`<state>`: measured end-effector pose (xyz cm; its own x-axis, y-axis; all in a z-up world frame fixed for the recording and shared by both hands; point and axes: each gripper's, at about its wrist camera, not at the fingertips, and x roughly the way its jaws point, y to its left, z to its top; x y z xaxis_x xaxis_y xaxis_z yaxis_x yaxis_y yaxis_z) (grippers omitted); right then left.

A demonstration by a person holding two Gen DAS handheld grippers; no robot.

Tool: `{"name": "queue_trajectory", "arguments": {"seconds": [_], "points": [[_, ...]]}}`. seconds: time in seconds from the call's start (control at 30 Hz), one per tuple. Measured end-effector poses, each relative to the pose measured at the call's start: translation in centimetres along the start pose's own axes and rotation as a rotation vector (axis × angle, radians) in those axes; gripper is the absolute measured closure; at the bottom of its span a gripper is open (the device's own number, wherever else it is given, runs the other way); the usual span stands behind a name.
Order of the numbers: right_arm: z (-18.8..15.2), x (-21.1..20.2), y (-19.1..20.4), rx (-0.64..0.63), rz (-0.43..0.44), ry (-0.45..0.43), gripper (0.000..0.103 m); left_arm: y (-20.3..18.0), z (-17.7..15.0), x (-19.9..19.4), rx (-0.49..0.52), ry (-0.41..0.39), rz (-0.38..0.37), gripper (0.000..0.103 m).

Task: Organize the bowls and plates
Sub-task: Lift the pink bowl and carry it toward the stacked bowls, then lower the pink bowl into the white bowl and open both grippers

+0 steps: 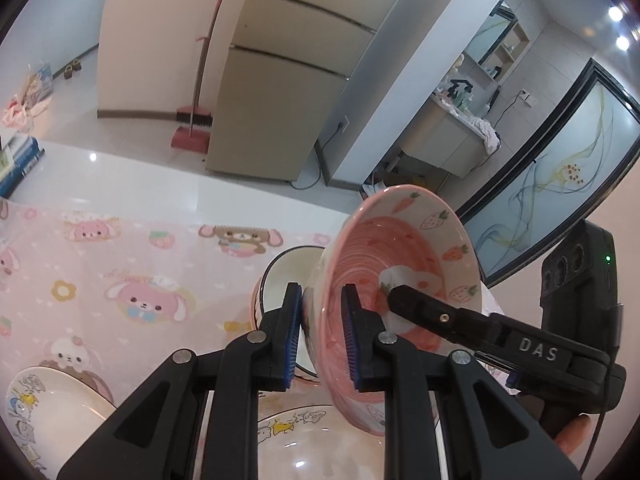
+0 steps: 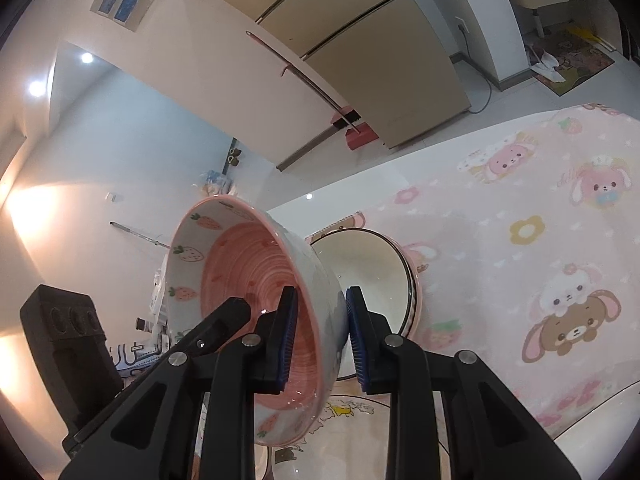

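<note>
A pink strawberry bowl (image 1: 404, 264) is held in the air, tipped on its side, above the table. My left gripper (image 1: 320, 336) is shut on its near rim wall. My right gripper (image 2: 322, 336) is shut on the opposite rim of the same bowl (image 2: 248, 276); its finger (image 1: 424, 308) reaches into the bowl in the left wrist view. A cream bowl with a dark rim (image 1: 280, 276) stands behind it, also seen in the right wrist view (image 2: 368, 276). A cartoon-print plate (image 1: 296, 436) lies below. Another cartoon-print bowl (image 1: 48, 416) sits at lower left.
The table wears a pink cartoon cloth (image 1: 132, 280). Beyond it is a tiled floor with a refrigerator (image 1: 280, 92), a red broom and dustpan (image 1: 194, 128), and a glass sliding door (image 1: 560, 168). Books (image 1: 20, 160) lie at the left edge.
</note>
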<state>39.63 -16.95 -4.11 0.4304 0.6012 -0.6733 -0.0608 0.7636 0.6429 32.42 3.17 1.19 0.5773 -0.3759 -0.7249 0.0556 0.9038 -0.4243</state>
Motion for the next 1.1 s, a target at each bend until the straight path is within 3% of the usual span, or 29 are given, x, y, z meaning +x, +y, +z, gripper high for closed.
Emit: {"name": "queue_trajectory", "arguments": {"seconds": [0.53,0.87,1.1], "points": [[-0.9,2.3,0.8,-0.036,-0.042,0.036,0.075,1.0,-0.2,1.7,-0.02,0.035,0.049,0.085],[-0.9,2.2,0.9,-0.064,-0.095,0.002,0.075,0.5,-0.9,3.3,0.007,0.033,0.04,0.085],[-1.1,2.7,2.0,-0.205,-0.191,-0.013,0.075,0.1,-1.3,3.8,0.038,0.043,0.057,0.085]]}}
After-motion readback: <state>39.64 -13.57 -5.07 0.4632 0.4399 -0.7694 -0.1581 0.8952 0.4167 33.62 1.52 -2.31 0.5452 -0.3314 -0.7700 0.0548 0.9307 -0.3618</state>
